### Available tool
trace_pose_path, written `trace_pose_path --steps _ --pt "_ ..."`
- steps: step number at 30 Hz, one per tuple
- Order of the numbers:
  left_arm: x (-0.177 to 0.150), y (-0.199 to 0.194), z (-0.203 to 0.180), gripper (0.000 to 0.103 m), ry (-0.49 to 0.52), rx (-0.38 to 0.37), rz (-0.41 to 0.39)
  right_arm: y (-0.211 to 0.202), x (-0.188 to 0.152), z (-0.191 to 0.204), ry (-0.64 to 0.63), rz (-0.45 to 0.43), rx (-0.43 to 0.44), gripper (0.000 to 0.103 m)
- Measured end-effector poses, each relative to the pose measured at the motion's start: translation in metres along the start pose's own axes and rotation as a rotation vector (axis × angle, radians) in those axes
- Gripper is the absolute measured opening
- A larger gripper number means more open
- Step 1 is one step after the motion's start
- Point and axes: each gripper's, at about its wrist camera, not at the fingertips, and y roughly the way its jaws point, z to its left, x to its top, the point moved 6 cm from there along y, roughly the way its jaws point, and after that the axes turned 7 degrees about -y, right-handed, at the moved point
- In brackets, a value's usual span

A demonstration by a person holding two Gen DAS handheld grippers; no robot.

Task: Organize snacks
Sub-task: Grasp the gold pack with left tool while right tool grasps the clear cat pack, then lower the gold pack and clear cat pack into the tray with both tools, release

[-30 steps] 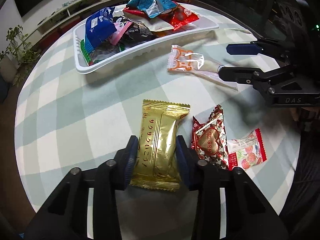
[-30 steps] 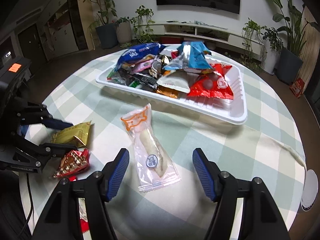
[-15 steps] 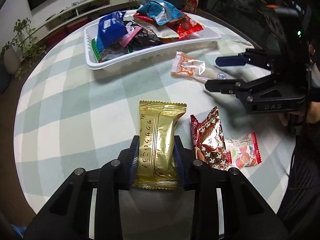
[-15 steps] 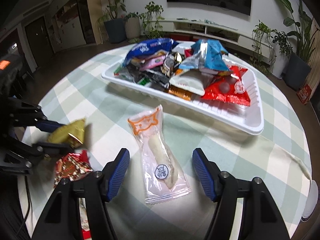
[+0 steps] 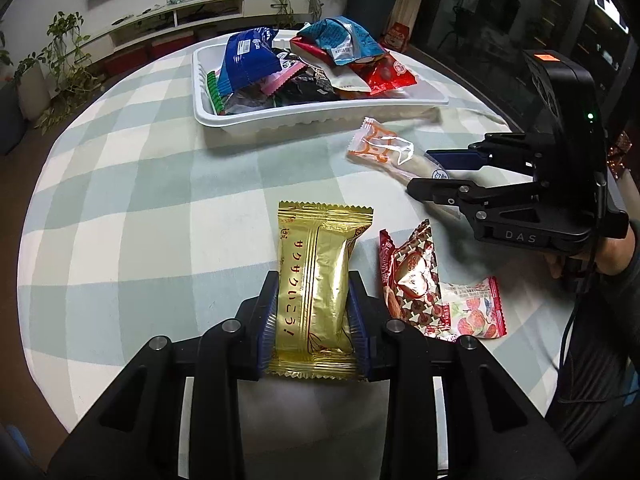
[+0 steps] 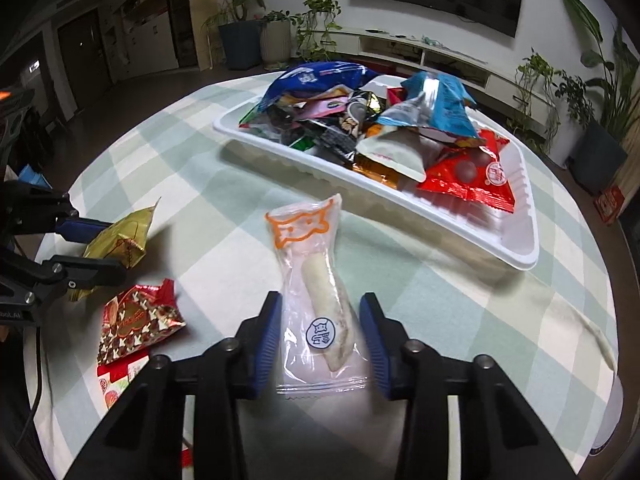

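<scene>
Left tool (image 5: 313, 312) grips your gold wafer pack (image 5: 318, 284); right tool (image 6: 320, 334) stands released around the sausage packet (image 6: 316, 300). Clench it next, then carry both ahead to the tray (image 6: 516, 240).

In the white tray (image 6: 516, 240), the lower snacks are hidden under the top packets. The strawberry packet (image 6: 120, 376) is partly covered by the right gripper's arm. The gold packet (image 6: 120, 240) looks blurred.
</scene>
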Motion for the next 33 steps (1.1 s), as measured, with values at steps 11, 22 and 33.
trace_pose_path --steps 11,22,33 --pt "0.0 -0.006 0.005 0.03 -0.045 -0.014 -0.03 -0.014 -0.008 -0.008 0.109 -0.006 0.028 0.025" --pt "0.018 -0.026 -0.002 0.03 -0.095 -0.055 -0.101 -0.058 -0.005 -0.037 0.305 -0.13 0.096 0.025" --pt "0.117 -0.053 -0.025 0.03 -0.082 -0.099 -0.222 -0.115 0.028 -0.107 0.465 -0.247 0.029 0.025"
